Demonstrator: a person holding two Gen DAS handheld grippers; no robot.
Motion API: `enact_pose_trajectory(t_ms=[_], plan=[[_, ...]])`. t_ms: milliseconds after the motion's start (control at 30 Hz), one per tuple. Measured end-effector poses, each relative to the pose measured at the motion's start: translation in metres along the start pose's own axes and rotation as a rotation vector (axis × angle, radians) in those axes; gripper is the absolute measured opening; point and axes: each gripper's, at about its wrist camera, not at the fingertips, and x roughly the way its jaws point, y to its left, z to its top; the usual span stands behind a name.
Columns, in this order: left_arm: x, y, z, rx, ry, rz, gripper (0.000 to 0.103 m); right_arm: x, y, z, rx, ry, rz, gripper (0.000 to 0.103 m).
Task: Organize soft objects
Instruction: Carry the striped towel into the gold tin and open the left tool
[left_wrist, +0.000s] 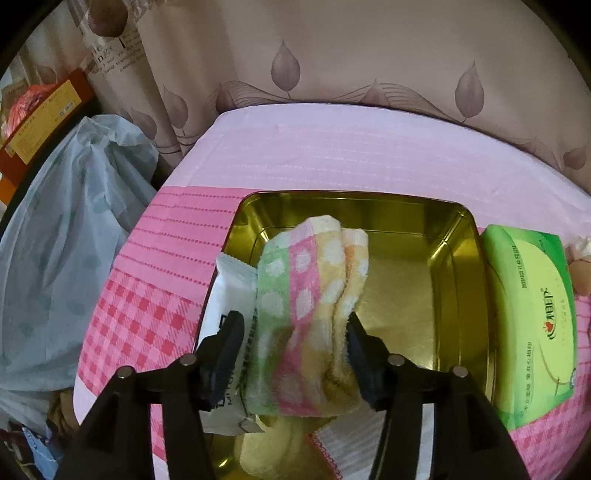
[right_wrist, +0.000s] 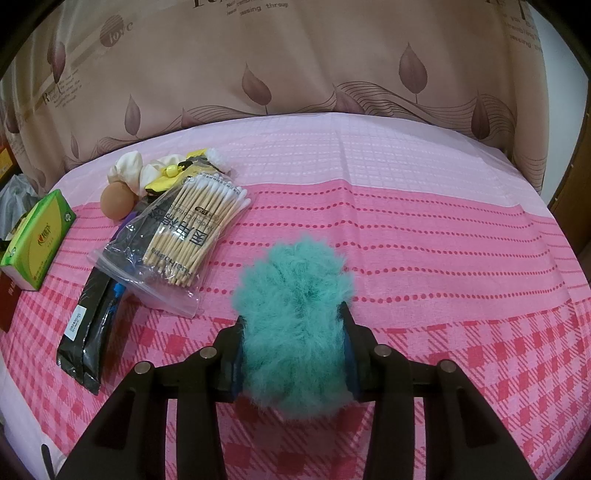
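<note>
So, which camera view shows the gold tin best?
The left wrist view: the gold tin lies open ahead, folded towel over it between the left gripper fingers. The right wrist view shows none of it.

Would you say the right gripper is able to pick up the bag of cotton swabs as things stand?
Probably not yet. The right gripper is shut on the teal fluffy ball, so its jaws are occupied. The bag of cotton swabs itself lies uncovered on the pink cloth, with nothing blocking the approach.

Pink-clothed bed (right_wrist: 406, 229): tin (left_wrist: 458, 236), swabs (right_wrist: 199, 236)
</note>
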Motion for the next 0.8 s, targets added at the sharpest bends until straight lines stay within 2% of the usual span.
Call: enact_pose_trajectory(t_ms=[333, 600, 800], plan=[[-0.037, 0.014, -0.011, -0.031, -0.067, -0.001, 0.057, 0.001, 0.001, 0.000, -0.006, 0.002, -0.008, 0.039], [-0.079, 0.037, -0.043, -0.076, -0.148, 0.039, 0.057, 0.000, 0.003, 0.000, -0.017, 0.004, -0.020, 0.040], [-0.095, 0.054, -0.072, -0.092, -0.193, 0.084, 0.057, 0.000, 0.007, 0.000, -0.026, 0.003, -0.037, 0.040]])
